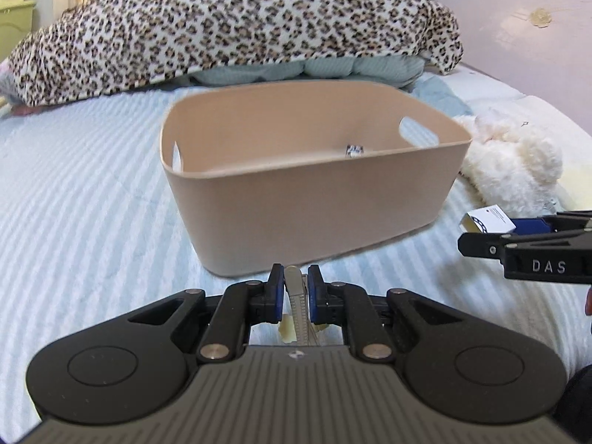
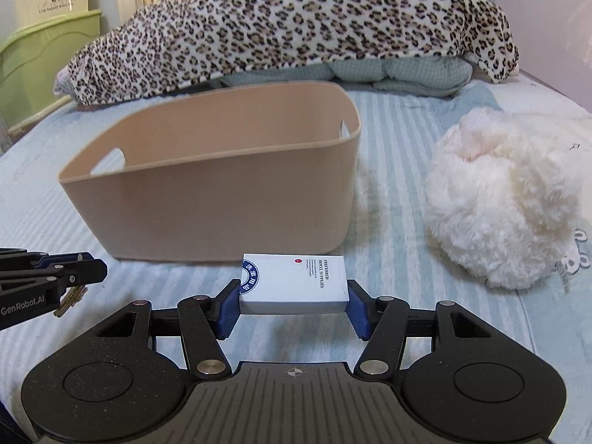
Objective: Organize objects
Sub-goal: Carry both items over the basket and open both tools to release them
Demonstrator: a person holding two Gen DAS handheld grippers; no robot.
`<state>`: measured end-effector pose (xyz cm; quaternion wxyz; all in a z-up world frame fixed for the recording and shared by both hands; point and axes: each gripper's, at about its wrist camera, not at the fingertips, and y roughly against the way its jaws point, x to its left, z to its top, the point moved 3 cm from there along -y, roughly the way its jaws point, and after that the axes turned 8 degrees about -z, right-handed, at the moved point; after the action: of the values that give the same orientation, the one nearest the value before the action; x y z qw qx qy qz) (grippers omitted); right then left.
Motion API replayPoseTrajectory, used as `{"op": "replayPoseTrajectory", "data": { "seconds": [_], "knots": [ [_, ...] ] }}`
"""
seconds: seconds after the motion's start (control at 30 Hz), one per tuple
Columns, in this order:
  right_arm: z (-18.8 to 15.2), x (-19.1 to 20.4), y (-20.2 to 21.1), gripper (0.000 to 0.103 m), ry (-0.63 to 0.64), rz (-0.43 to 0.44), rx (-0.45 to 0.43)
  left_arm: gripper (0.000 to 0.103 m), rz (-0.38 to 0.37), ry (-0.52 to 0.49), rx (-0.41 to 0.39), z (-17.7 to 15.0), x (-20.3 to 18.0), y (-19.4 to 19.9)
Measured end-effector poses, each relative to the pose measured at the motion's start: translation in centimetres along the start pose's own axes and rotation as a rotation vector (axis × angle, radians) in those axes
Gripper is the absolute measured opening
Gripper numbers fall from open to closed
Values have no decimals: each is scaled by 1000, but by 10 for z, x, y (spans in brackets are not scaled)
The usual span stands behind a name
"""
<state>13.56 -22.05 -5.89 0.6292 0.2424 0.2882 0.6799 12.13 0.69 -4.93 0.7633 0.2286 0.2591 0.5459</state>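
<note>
A beige plastic basket (image 1: pixel 310 218) stands on the blue striped bed; it also shows in the right wrist view (image 2: pixel 207 203). A small printed item (image 1: pixel 354 149) lies inside it. My left gripper (image 1: pixel 295 288) is shut on a thin grey-and-cream object (image 1: pixel 298 303), just in front of the basket. My right gripper (image 2: pixel 292 296) is shut on a white hotel-supplies box (image 2: pixel 294 283), held in front of the basket's right corner. The box also shows at the right edge of the left wrist view (image 1: pixel 486 222). The left gripper appears at the left in the right wrist view (image 2: pixel 74 272).
A leopard-print blanket (image 2: pixel 296 26) over a folded teal quilt (image 2: pixel 388 70) lies behind the basket. A white fluffy plush toy (image 2: pixel 507 199) sits right of the basket. A green cabinet (image 2: pixel 40 63) stands at far left. A pale headboard (image 1: pixel 525 26) is at the right.
</note>
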Motion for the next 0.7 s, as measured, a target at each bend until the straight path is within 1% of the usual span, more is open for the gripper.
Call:
{"op": "replayPoseTrajectory", "data": {
  "seconds": [0.2, 0.4, 0.57, 0.7],
  "knots": [
    [20, 2, 19, 56, -9, 24, -68, 14, -2, -16, -59, 24, -3, 20],
    [57, 7, 30, 56, -13, 48, -151, 14, 4, -20, -149, 59, -1, 36],
    [88, 17, 28, 56, 3, 44, -202, 14, 34, -22, -205, 93, 6, 31],
    [107, 26, 17, 56, 12, 33, -221, 14, 73, -42, -216, 116, 9, 14]
  ]
}}
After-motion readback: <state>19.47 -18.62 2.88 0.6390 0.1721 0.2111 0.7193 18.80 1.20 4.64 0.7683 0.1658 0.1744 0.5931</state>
